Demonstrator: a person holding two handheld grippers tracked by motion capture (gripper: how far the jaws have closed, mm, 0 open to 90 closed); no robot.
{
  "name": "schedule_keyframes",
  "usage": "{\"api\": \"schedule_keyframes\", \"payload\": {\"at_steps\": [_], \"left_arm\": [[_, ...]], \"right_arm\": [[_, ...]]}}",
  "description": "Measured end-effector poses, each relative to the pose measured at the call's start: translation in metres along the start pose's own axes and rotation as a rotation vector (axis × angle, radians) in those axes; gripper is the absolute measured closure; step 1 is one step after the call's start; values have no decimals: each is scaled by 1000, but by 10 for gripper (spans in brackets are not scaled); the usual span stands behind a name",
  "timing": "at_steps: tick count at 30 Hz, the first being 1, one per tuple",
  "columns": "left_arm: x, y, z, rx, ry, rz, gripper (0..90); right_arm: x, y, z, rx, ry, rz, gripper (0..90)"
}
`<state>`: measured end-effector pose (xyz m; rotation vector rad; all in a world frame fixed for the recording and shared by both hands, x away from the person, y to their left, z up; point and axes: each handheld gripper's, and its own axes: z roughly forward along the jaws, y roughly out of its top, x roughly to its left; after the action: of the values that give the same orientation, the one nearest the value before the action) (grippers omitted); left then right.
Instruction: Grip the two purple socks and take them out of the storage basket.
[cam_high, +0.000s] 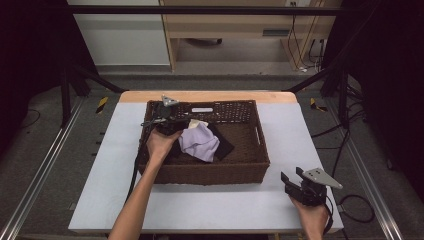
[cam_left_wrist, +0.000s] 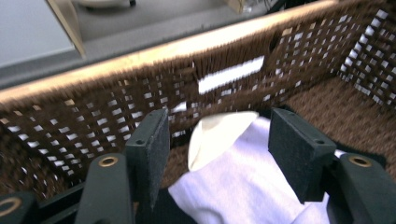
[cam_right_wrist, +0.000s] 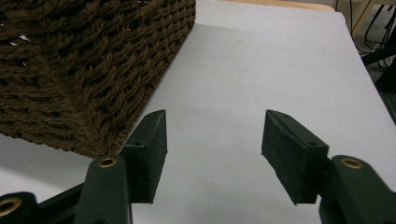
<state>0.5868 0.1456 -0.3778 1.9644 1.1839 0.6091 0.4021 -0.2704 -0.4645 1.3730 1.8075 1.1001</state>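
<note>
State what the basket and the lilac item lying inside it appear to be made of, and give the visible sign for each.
Basket: looks like woven brown wicker or twisted cord, matt; interlaced strands and open gaps show. Lilac item: seemingly soft matt fabric; it lies crumpled in folds.

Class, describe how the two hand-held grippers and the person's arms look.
Each hand-held gripper, left and right, is black, with two flat rectangular jaws, brass-coloured rivets, a grey three-cornered plate on top and a trailing black cable. The forearms show no sleeves.
</note>
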Motion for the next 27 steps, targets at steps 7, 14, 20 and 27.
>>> {"api": "schedule_keyframes", "payload": {"at_steps": [7, 14, 20, 27], "left_arm": [[0, -3, 9, 77, -16, -1, 360], [-1, -6, 22, 179, -37, -14, 336], [-5, -8, 30, 265, -48, 2, 328], [-7, -11, 39, 335, -26, 16, 338]], "right_arm": [[0, 0, 0, 4, 3, 3, 407], [0, -1, 1, 5, 3, 0, 406], [-1, -1, 1, 8, 2, 0, 405], [-1, -1, 1, 8, 3, -1, 405]]}}
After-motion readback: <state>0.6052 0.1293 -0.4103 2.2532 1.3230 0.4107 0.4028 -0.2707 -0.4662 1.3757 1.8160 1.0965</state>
